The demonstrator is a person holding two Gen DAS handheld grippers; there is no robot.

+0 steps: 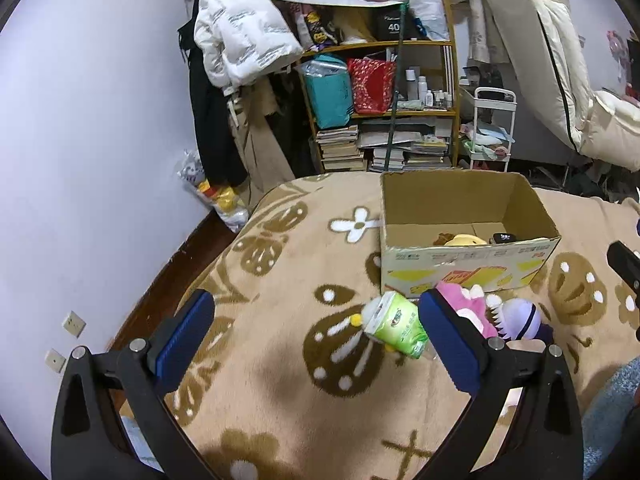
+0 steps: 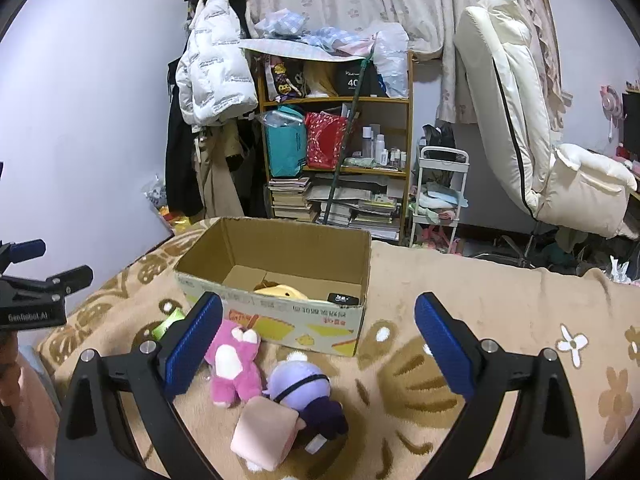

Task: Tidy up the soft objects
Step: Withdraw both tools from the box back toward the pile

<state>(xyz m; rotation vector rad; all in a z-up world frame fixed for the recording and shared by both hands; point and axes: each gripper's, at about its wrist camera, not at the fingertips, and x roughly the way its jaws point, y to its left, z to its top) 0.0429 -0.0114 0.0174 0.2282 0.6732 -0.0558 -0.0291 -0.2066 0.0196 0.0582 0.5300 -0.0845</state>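
An open cardboard box [image 1: 468,268] [image 2: 280,316] stands on the patterned blanket [image 1: 280,380] [image 2: 500,300] with a yellow plush [image 1: 466,239] [image 2: 280,292] inside. In front of it lie a green-wrapped tissue roll [image 1: 394,326] [image 2: 168,322], a pink plush [image 1: 464,304] [image 2: 234,360], a purple plush [image 1: 520,318] [image 2: 300,380] and a pale pink plush block [image 2: 264,430]. My left gripper [image 1: 316,338] is open, its right finger beside the roll and nothing between the pads. My right gripper [image 2: 318,350] stands wide open above the pink and purple plush, touching neither.
A small black item [image 2: 343,299] lies in the box's corner. Behind the bed stand a cluttered bookshelf [image 1: 384,100] [image 2: 340,152], hanging coats [image 1: 236,28], a white cart [image 2: 440,196] and a cream chair [image 2: 520,120]. The bed's left edge drops to dark floor [image 1: 168,280].
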